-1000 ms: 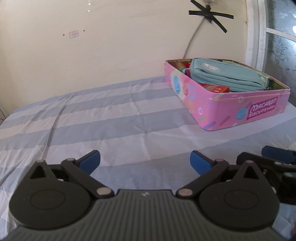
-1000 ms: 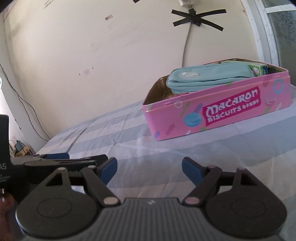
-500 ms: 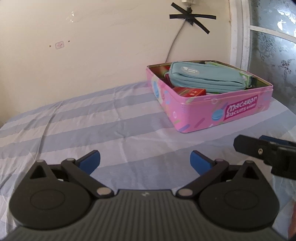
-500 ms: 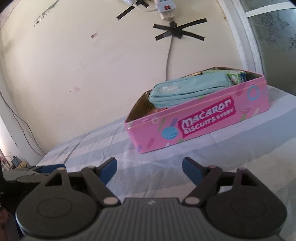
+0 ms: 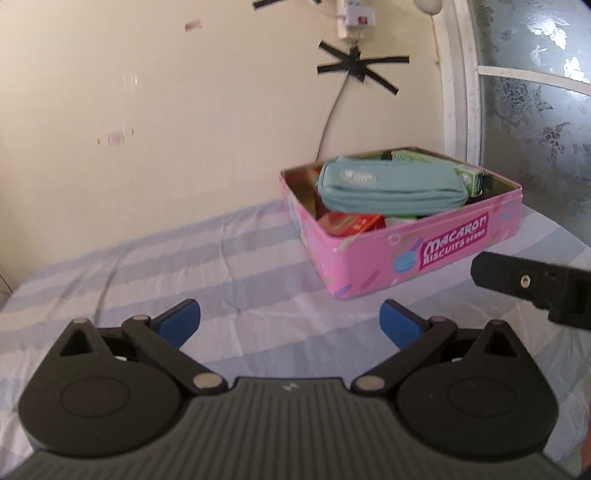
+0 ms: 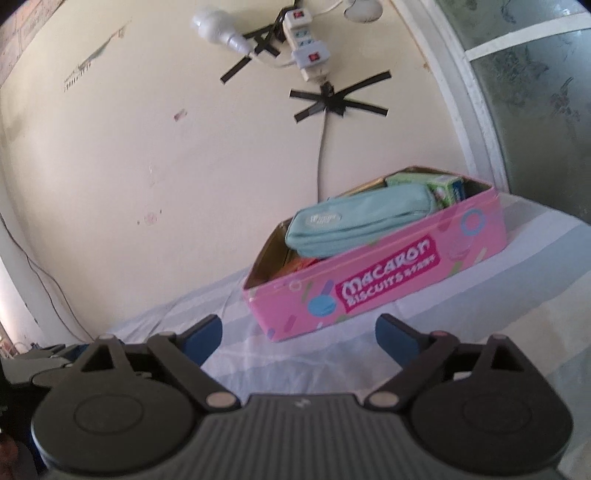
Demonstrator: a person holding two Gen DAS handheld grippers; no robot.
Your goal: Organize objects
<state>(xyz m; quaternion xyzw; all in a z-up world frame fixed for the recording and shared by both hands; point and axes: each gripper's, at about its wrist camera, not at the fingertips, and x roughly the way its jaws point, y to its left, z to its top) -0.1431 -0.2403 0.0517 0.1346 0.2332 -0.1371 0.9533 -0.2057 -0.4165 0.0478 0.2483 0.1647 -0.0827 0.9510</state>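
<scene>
So both hand-held grippers are empty here. The left hand-held gripper (image 5: 290, 320) has its blue pads spread wide with nothing but striped sheet between them. The right hand-held gripper (image 6: 298, 330) has its jaws opening right now, and there's nothing between them either.

The pink macaron biscuit tin (image 5: 417, 258) sits lidless on the bed (image 5: 155, 266), up near the wall and the window frame. It already looks packed: a teal pencil pouch (image 5: 391, 188) lies across the top, a red box (image 5: 351, 223) is tucked at the near end, and a green carton (image 5: 471, 179) sits at the far side. From the right wrist view the pouch (image 6: 354, 223) pokes up above the tin's rim (image 6: 373, 291).

My read is that the putting-away part is basically done, or we're between items. I can't see anything loose left on the sheet, and no lid is in view. If a next move exists, it'd mean finding something outside these views, or pressing the pouch down so the tin could close.

Other stuff around: a power strip (image 6: 306, 40) and a bulb (image 6: 218, 26) taped to the wall, with a cable (image 6: 320, 147) hanging down behind the tin. Nothing blocks the way to the tin, though the two grippers are close side by side and could bump.
</scene>
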